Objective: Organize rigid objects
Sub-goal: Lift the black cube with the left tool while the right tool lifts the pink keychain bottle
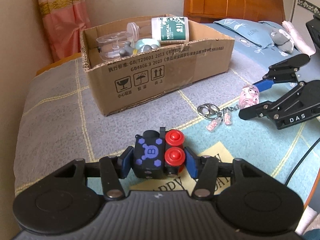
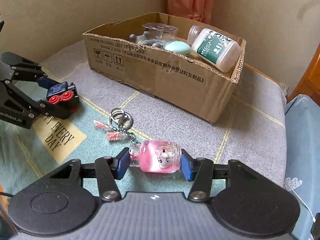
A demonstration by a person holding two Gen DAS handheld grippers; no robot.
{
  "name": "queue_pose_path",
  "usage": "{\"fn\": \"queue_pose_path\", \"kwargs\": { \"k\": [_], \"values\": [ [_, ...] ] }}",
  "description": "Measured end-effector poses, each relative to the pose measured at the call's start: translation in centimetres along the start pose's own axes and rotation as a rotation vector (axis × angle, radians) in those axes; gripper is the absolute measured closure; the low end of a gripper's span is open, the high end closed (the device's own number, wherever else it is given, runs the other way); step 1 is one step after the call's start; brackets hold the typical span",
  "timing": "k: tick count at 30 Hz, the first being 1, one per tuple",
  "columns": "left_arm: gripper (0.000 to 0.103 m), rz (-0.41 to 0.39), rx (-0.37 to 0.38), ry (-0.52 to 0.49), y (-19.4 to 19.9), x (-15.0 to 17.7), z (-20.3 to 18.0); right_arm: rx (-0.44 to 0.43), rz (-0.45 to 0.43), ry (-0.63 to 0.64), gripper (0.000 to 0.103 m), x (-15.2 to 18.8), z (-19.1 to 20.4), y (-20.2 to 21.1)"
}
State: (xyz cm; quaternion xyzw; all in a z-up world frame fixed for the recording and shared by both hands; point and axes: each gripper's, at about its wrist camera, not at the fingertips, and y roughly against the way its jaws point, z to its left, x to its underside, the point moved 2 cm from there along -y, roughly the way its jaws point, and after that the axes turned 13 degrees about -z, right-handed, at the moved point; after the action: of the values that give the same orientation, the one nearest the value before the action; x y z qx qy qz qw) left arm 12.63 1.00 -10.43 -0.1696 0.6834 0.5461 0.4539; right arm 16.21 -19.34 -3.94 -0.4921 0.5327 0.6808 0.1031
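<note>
A black toy block (image 1: 154, 156) with purple marks and two red buttons lies on the bed between the pads of my left gripper (image 1: 158, 161); the pads stand just beside it and contact is unclear. It also shows in the right wrist view (image 2: 62, 96). A pink liquid-filled bottle keychain (image 2: 158, 157) lies between the pads of my right gripper (image 2: 155, 165), with small gaps either side. Its ring and chain (image 2: 120, 118) trail to the left. The open cardboard box (image 1: 160, 74) holds a white medical bottle (image 1: 170, 30), clear containers and grey pieces.
The box stands on a grey checked blanket (image 1: 56, 110) near the wall and pink curtain (image 1: 60, 16). A blue pillow (image 1: 250, 32) and wooden headboard (image 1: 230, 0) lie behind. A yellow "HAPPY EVERY DAY" patch (image 2: 56, 136) is on the blanket. A black cable (image 1: 300, 164) runs at right.
</note>
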Motion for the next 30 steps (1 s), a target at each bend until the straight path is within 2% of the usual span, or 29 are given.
{"fn": "queue_pose_path", "kwargs": {
  "k": [8, 12, 17, 30],
  "values": [
    [0.047, -0.005, 0.002, 0.008, -0.3, -0.2, 0.2, 0.005, -0.003, -0.008, 0.042, -0.2, 0.1, -0.4],
    [0.054, 0.000, 0.014, 0.017, -0.2, -0.2, 0.3, 0.013, 0.007, -0.009, 0.042, -0.3, 0.3, -0.4],
    [0.054, 0.016, 0.012, 0.008, -0.1, -0.3, 0.1, 0.020, 0.021, 0.000, 0.046, -0.5, 0.6, -0.3],
    [0.054, 0.047, 0.034, -0.008, 2.3, -2.3, -0.1, -0.012, 0.022, 0.096, 0.046, -1.4, 1.5, 2.1]
  ]
}}
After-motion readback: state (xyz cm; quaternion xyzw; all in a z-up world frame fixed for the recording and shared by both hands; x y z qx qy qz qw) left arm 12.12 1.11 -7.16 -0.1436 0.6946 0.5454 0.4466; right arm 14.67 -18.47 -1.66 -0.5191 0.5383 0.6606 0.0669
